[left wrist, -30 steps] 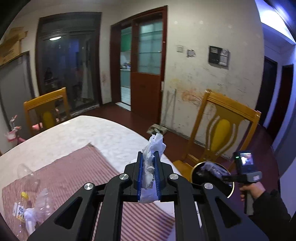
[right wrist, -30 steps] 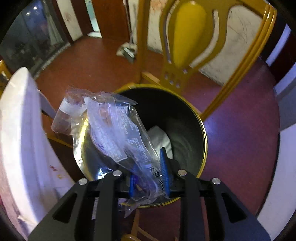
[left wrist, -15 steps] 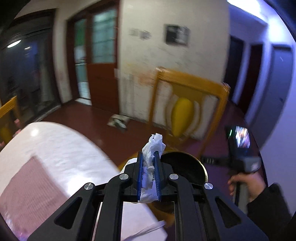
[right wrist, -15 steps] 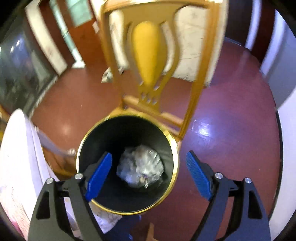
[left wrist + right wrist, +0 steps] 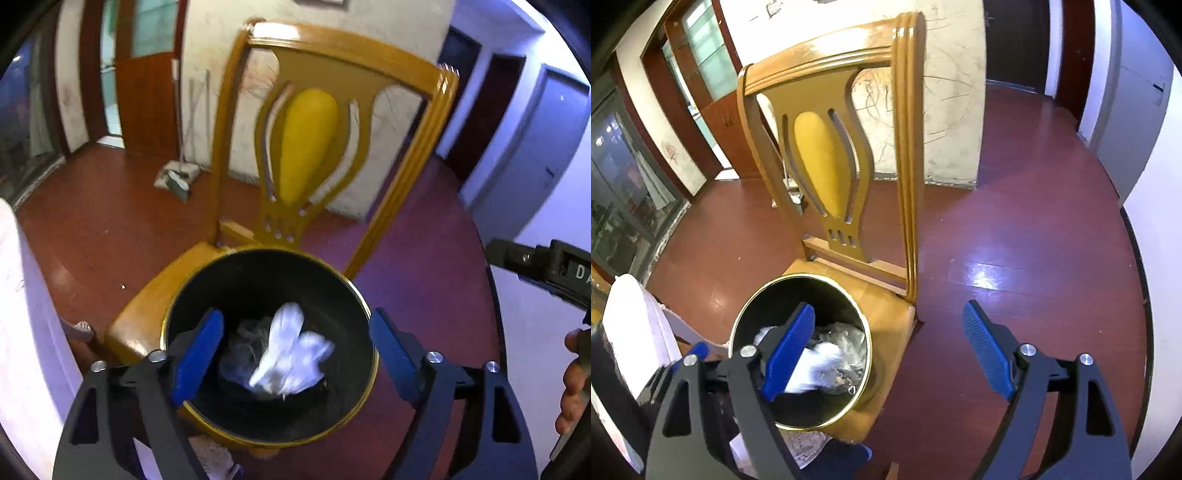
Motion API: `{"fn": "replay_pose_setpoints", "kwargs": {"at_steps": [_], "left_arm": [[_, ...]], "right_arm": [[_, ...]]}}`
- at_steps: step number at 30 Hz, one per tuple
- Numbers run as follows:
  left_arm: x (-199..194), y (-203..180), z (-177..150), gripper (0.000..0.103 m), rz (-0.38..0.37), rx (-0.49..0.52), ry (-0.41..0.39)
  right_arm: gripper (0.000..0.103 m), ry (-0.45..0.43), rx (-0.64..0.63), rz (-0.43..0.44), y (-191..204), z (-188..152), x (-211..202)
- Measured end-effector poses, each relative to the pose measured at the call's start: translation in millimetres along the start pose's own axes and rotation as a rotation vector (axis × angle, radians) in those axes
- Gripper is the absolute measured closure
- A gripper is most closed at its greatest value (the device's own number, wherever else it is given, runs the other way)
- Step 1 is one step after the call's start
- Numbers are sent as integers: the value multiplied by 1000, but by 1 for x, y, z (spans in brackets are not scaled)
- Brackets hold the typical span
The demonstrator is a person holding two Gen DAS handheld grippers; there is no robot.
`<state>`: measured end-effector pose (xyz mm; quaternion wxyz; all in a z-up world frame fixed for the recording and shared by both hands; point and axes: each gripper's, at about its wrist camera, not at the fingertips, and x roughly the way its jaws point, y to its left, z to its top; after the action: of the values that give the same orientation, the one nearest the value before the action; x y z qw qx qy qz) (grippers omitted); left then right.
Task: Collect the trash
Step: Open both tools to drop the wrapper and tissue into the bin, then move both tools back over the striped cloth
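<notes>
We are dropping a tissue into the bin on the chair.

We are holding the left gripper (image 5: pixel 295 354) above the black, gold-rimmed trash bin (image 5: pixel 354 295), and its jaws are opening, the blue pads spreading wide with nothing pinched between them. The crumpled white tissue (image 5: pixel 291 354) is showing blurred, inside the bin's mouth, beside a clear plastic wrapper (image 5: pixel 243 339) lying at the bottom. The bin is standing on the seat of a yellow wooden chair (image 5: pixel 310 147), toward the seat's front edge. We are keeping the right gripper (image 5: pixel 886 347) spread wide and empty too, its left pad over the bin and its right pad over the red floor (image 5: pixel 1034 206). A white table edge (image 5: pixel 22 332) is showing at the left. A hand (image 5: pixel 572 384) is gripping the right gripper's handle at the left view's right edge.
</notes>
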<state>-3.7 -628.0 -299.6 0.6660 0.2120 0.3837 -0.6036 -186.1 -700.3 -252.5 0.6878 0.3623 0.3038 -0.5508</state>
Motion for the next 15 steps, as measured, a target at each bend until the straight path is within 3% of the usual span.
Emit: {"fn": "replay_pose_setpoints", "kwargs": {"at_steps": [10,15], "left_arm": [[-39,12,-2,22,27,-12,-68],[-88,37,-13,19,128,-27,-143]], "right_arm": [[21,-22,-31,46,23,-5,-13],[21,-51,-70,95,48,-7,-29]]}}
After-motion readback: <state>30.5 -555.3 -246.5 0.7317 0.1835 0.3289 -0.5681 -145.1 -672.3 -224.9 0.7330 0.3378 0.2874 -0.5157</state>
